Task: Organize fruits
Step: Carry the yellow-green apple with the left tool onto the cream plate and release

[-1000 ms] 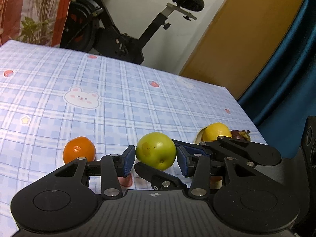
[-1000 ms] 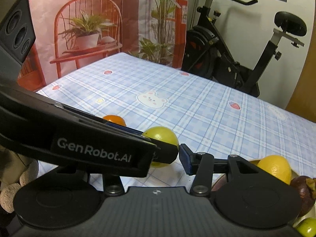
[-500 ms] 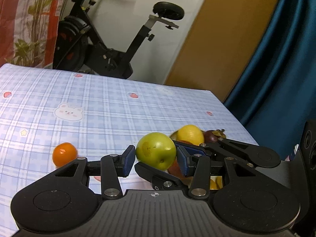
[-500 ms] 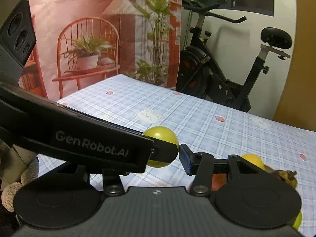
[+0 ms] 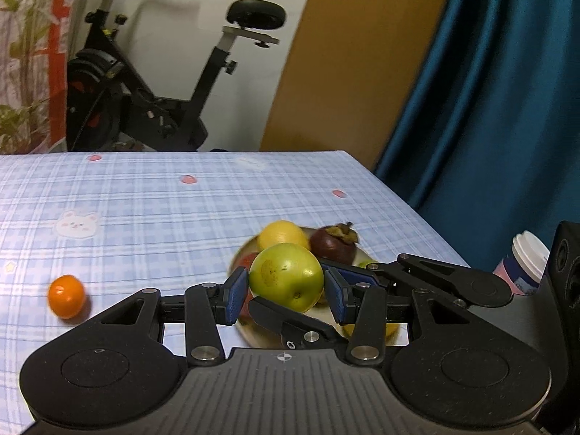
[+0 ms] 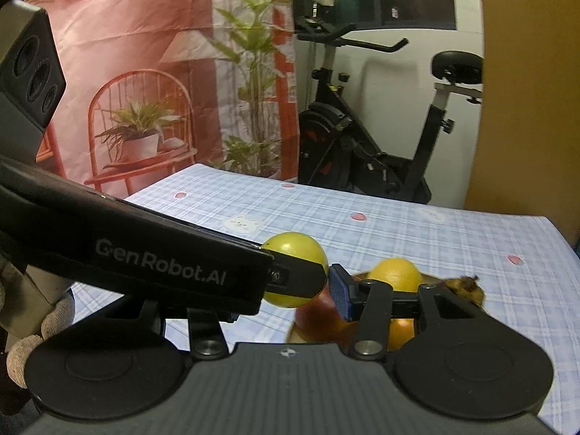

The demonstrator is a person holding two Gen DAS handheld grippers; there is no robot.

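My left gripper [image 5: 286, 291] is shut on a green apple [image 5: 286, 275] and holds it in the air over the near side of a plate [image 5: 261, 337] of fruit. On the plate lie a yellow lemon [image 5: 281, 233], a dark mangosteen [image 5: 333, 241] and other partly hidden fruit. An orange [image 5: 66, 296] lies on the checked tablecloth to the left. In the right wrist view the apple [image 6: 295, 250] shows beyond the left gripper's body, with the lemon [image 6: 397, 273] behind. My right gripper [image 6: 301, 290] is open; its left finger is hidden behind the left gripper.
A cup with a white lid [image 5: 527, 262] stands at the right, off the table's edge. An exercise bike [image 5: 152, 90] stands behind the table. A blue curtain [image 5: 489, 108] hangs to the right. The table's right edge [image 5: 398, 195] is near the plate.
My left gripper has carried the green apple to the right, from beside the orange to above the fruit plate. The right gripper has moved along with it.
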